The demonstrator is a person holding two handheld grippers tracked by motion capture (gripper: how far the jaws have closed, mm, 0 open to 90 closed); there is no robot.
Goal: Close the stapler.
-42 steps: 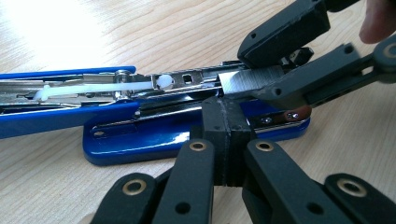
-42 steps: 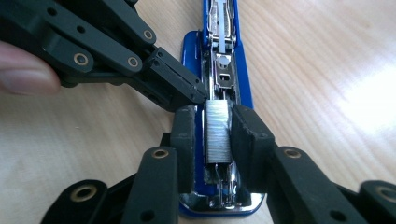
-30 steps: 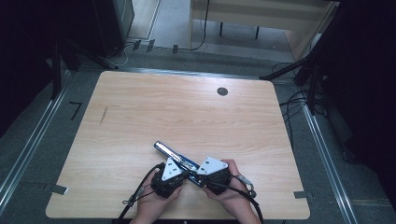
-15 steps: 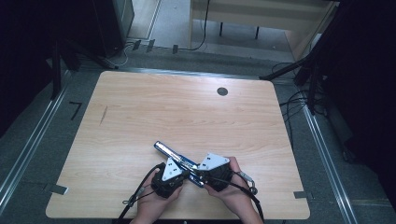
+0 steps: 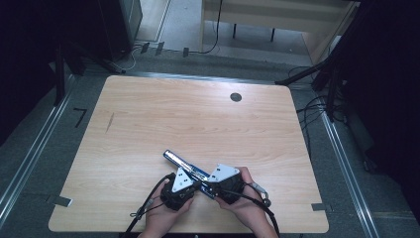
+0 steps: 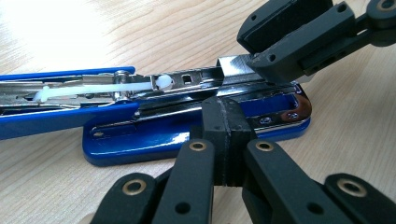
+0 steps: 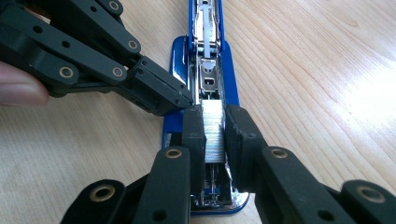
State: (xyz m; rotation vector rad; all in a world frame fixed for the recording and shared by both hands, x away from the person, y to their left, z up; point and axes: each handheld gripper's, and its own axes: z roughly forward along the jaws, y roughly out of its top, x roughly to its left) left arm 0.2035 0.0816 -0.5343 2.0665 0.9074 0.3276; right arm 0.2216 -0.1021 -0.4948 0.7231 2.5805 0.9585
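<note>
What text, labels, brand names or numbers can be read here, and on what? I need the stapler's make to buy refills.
None can be read.
The blue stapler shows no brand or number on its base or open metal channel.
The staple strip bears no marking.
A dark stroke on the floor left of the table resembles a "7", but it may be tape.

Bare tabletop (image 5: pixel 198 124) beyond stapler (image 5: pixel 181 161)
</note>
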